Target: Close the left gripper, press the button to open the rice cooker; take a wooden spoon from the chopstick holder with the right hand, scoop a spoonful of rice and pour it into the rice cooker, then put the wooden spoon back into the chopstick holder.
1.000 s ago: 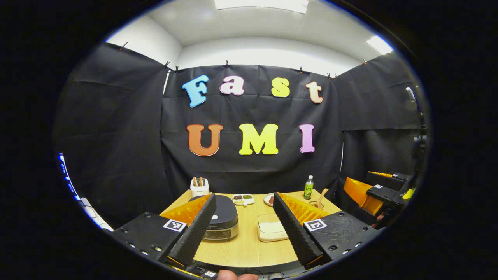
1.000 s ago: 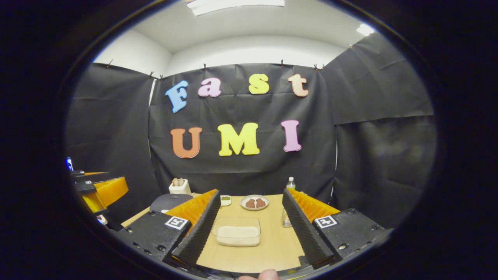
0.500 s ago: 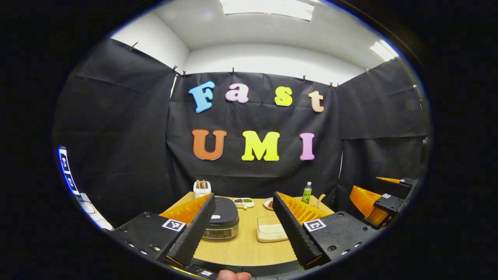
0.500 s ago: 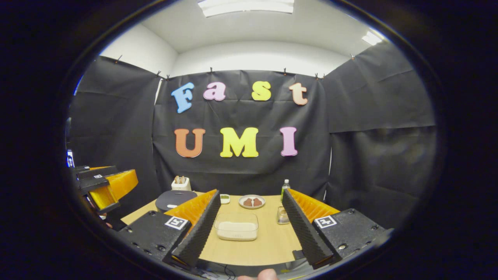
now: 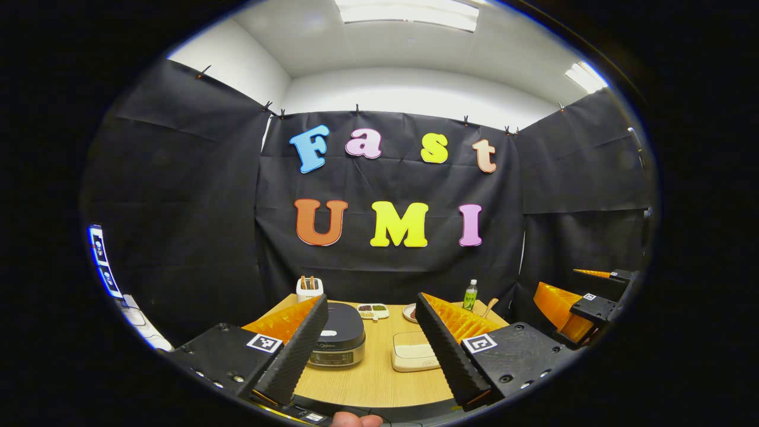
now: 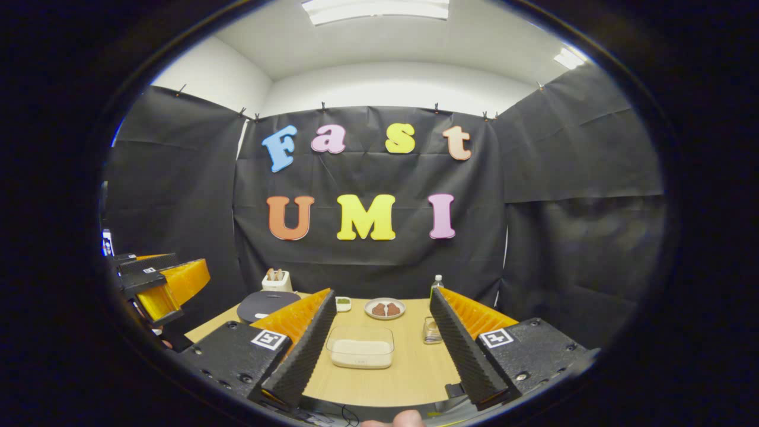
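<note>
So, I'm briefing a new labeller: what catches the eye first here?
The dark round rice cooker with its lid down, near the left of the pale wooden table. Beside it to the right lies a clear shallow box of white rice, and the white chopstick holder stands at the back left.

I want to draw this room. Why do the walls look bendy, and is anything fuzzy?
Left gripper view: the fisheye lens curves the walls; ceiling lights glare white; the rice cooker looks sharp. Right gripper view: same curving; the rice container is clear, the far chopstick holder small and soft.
</note>
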The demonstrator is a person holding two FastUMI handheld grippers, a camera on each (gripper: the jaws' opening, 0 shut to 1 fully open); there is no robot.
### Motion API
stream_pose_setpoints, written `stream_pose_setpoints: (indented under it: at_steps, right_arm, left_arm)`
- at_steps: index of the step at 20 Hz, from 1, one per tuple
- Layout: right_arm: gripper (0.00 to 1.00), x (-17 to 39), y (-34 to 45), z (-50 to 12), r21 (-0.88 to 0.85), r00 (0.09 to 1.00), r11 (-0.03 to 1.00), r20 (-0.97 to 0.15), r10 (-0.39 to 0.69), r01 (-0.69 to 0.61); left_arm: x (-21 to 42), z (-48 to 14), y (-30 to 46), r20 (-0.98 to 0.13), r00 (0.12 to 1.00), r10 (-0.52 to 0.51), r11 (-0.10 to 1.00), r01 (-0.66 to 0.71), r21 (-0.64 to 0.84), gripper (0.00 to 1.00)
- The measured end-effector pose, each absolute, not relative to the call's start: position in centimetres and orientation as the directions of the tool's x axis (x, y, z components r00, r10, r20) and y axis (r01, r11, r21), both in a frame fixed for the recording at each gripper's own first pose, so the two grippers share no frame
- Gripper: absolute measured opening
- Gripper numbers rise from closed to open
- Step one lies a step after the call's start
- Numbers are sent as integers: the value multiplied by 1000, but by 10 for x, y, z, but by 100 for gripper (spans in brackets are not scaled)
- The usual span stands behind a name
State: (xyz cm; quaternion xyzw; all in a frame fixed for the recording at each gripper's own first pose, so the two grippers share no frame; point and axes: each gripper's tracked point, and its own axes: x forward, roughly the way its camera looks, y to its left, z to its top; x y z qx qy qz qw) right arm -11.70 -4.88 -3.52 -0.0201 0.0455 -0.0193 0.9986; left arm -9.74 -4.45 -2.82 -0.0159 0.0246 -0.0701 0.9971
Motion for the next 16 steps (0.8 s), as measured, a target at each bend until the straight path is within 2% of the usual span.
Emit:
stream_pose_setpoints:
  at_steps: [16]
  right_arm:
    - [100, -109, -52, -33, -18, 996, 999, -84, -36, 35]
  left_arm:
    - [-90, -30, -40, -53, 992, -115, 993, 115, -12, 95]
